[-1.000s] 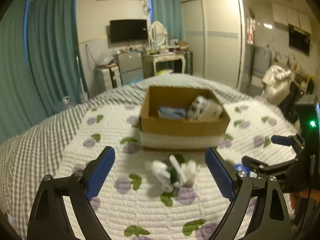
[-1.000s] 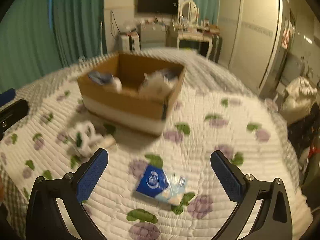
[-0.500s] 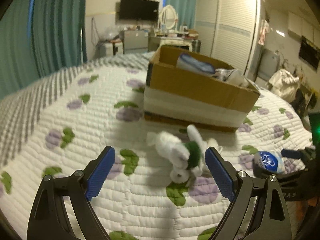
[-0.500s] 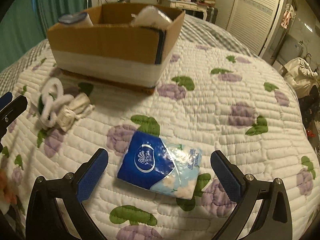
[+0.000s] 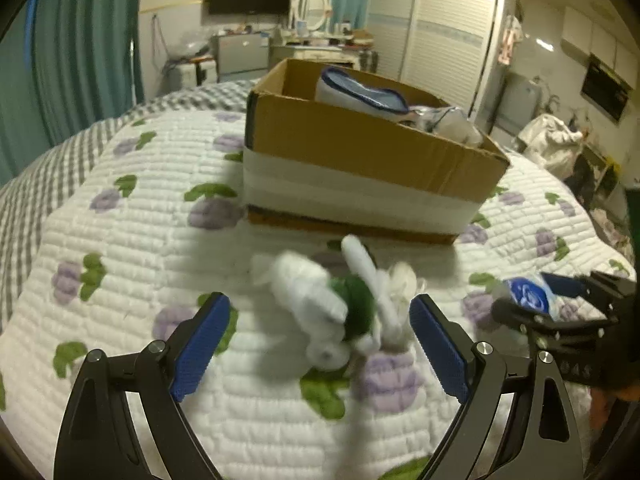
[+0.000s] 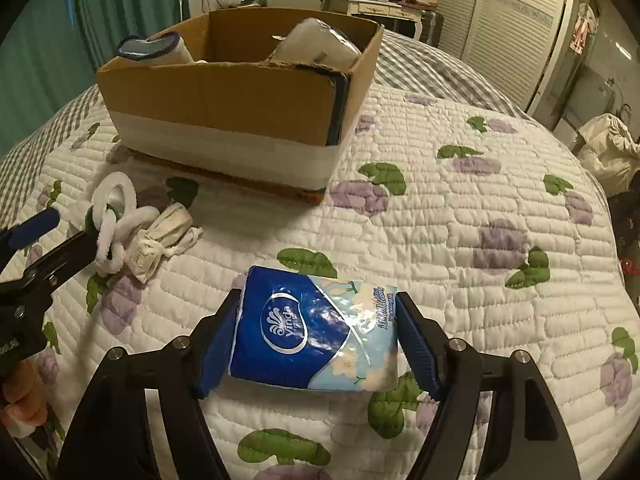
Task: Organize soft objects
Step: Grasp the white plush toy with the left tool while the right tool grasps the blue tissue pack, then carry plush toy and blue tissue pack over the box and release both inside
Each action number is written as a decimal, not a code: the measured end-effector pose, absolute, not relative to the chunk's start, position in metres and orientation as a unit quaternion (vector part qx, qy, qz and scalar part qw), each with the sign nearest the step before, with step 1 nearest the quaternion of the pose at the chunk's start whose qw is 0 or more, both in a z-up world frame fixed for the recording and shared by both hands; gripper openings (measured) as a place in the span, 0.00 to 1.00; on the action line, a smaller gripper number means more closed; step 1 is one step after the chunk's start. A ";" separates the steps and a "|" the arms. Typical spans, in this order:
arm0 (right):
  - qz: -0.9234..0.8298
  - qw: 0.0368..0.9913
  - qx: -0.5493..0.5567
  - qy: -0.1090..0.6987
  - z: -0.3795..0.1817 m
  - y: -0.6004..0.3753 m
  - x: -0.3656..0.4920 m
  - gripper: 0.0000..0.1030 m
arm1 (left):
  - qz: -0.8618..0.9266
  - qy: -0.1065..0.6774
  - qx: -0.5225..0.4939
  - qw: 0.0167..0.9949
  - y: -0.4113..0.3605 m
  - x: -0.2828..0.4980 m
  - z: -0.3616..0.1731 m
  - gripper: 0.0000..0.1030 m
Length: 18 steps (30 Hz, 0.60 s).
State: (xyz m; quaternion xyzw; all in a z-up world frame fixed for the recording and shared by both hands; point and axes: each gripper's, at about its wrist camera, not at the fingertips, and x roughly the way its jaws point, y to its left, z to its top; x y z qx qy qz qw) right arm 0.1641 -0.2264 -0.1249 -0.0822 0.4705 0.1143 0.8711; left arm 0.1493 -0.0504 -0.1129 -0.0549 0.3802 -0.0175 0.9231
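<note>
A blue tissue pack [image 6: 316, 334] lies on the quilt between the pads of my right gripper [image 6: 318, 344], which has closed onto its two ends. The pack also shows in the left wrist view [image 5: 526, 296]. A white and green soft toy with rings [image 5: 336, 304] lies just ahead of my left gripper [image 5: 320, 340], which is open around its near end without touching. The toy shows in the right wrist view [image 6: 128, 228]. A cardboard box [image 5: 360, 152] [image 6: 240, 92] stands behind, holding a blue-edged cloth [image 5: 360, 94] and a wrapped bundle [image 6: 316, 46].
The quilted bedspread [image 6: 480, 200] with purple and green flowers covers the bed. A wardrobe [image 5: 440, 40], dresser [image 5: 312, 40] and teal curtains [image 5: 80, 60] stand beyond the bed. A white bag [image 6: 608, 152] sits off the right edge.
Both grippers have moved down and forward. My right gripper has narrowed onto the tissue pack. My left gripper has come closer to the soft toy.
</note>
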 end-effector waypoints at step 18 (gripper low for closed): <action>0.122 0.891 -0.097 0.426 -0.115 -0.227 0.148 0.71 | -0.053 0.392 -0.061 0.916 -0.050 0.140 -0.113 0.39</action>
